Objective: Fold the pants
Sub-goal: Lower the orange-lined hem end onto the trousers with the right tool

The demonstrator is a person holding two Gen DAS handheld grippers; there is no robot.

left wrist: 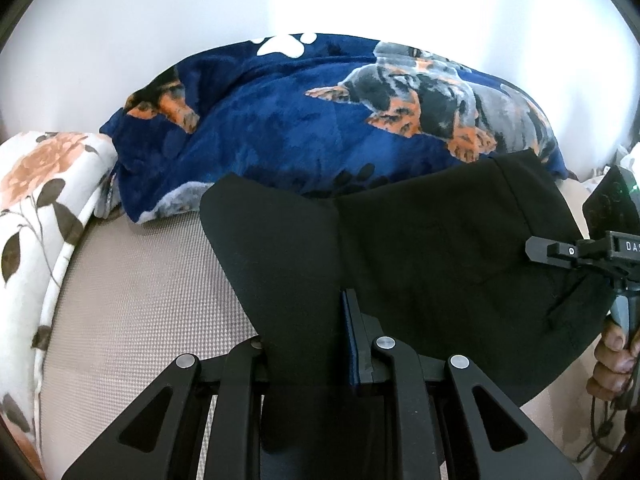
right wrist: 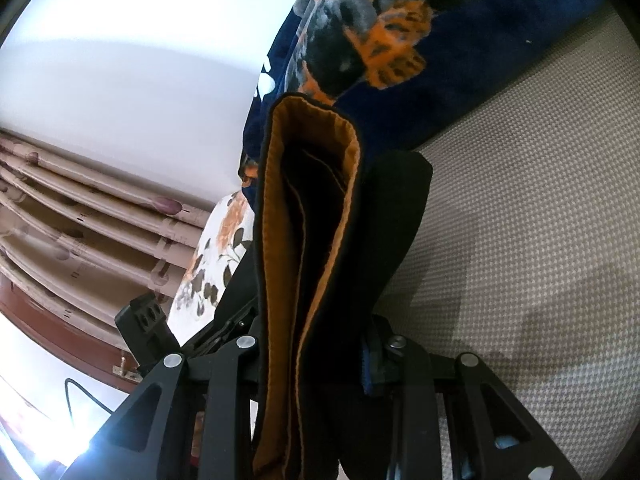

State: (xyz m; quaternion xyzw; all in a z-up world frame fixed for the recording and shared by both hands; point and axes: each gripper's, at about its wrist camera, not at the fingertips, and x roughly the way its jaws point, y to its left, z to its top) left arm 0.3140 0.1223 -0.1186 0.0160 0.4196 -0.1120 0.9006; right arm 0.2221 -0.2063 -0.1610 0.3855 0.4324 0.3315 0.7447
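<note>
Left view: my left gripper (left wrist: pixel 316 344) is clamped on the black pants (left wrist: pixel 440 248), limp and light, slung above the mattress (left wrist: pixel 140 300); open room left, blanket (left wrist: pixel 280 120) behind. Right view: right gripper (right wrist: pixel 320 360) pinches the layered waistband (right wrist: pixel 316 220), the thick edge I'd hold.

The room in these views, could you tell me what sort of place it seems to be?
Most likely a bedroom: a textured beige mattress, a blue fleece dog-print blanket bunched against the white wall, and a floral quilt at the side.
</note>
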